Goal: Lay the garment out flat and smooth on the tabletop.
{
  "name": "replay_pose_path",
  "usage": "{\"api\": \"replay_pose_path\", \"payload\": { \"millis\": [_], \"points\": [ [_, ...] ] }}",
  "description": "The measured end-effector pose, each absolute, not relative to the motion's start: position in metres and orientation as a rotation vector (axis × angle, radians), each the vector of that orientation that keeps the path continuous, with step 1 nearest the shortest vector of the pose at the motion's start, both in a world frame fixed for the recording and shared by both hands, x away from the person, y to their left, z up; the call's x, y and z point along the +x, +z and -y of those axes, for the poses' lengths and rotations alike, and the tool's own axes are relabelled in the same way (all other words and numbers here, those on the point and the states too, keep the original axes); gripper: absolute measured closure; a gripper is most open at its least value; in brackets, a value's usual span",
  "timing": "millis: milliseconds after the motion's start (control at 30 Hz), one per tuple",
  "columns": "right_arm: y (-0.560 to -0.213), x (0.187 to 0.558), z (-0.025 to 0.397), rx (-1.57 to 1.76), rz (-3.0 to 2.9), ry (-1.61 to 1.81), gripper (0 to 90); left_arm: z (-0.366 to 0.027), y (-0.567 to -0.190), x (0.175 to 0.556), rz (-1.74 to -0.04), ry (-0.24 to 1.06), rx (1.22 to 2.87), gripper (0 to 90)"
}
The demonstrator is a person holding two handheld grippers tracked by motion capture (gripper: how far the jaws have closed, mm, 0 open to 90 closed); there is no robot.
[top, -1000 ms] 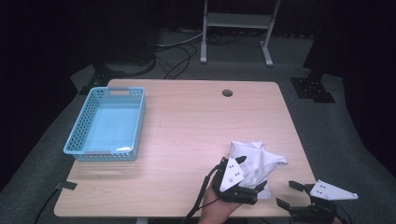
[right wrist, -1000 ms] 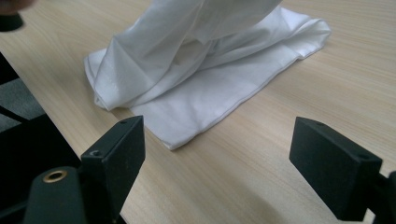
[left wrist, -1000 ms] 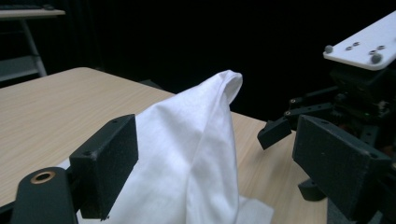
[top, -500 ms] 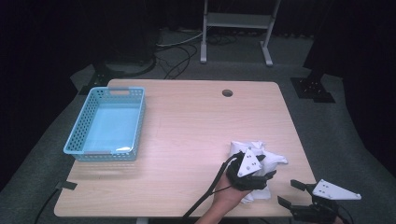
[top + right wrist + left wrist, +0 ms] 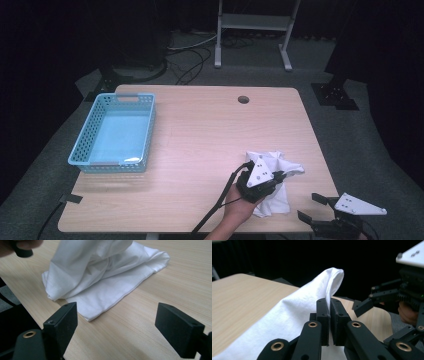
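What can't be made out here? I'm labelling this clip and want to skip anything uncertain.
- White cloth: in the high view the left gripper and hand cover its middle.
- Right gripper: cut off by the high view's bottom edge.
- Blue basket: too small in the high view to tell what lies along its near wall.

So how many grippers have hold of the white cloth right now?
1. The left gripper is shut on a fold of the white cloth. The right gripper sits open at the table's near right corner, apart from it.
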State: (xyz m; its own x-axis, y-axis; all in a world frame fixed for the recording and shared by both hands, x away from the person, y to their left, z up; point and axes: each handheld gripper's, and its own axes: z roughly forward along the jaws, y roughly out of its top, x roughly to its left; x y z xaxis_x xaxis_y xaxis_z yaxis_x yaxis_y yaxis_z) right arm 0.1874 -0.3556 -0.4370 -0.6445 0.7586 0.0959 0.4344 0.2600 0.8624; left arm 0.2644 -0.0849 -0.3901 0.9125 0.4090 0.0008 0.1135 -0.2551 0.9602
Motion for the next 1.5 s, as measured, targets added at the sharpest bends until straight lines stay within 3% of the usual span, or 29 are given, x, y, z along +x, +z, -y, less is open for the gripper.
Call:
{"api": "replay_pose_path", "payload": {
  "millis": [333,833,1200,1500],
  "points": [
    [-0.426,0.192,0.345,1.042,-2.216,1.299,17.6,0.033,-0.362,0.254,-0.488,0.336,1.725,86.0],
    [-0.405,0.206,0.310,0.919,-2.255,1.262,17.5,-0.055,-0.349,0.233,-0.673,0.442,1.625,86.0],
    [-0.402,0.215,0.282,0.854,-2.296,1.262,17.1,-0.116,-0.369,0.220,-0.885,0.478,1.610,85.6],
    [-0.403,0.219,0.268,0.833,-2.321,1.260,17.1,-0.146,-0.399,0.235,-1.126,0.460,1.597,79.9]
  ]
}}
